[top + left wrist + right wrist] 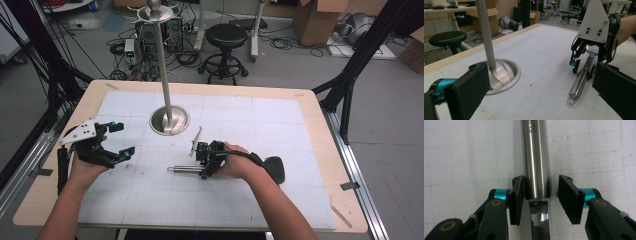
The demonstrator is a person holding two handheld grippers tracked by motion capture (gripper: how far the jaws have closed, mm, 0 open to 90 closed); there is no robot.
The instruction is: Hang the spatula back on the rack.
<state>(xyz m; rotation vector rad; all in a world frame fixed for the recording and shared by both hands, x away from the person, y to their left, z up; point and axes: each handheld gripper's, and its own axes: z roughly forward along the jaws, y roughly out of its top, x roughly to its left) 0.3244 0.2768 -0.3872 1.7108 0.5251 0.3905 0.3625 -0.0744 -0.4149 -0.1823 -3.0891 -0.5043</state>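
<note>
Steel utensil handle between right gripper jaws, narrow, not clamped; stiff, slick, rolls; grip mid-handle. Left gripper jaws wide.

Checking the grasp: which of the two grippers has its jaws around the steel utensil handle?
The right gripper: its open jaws straddle the utensil handle; the left gripper hovers apart, empty.
</note>
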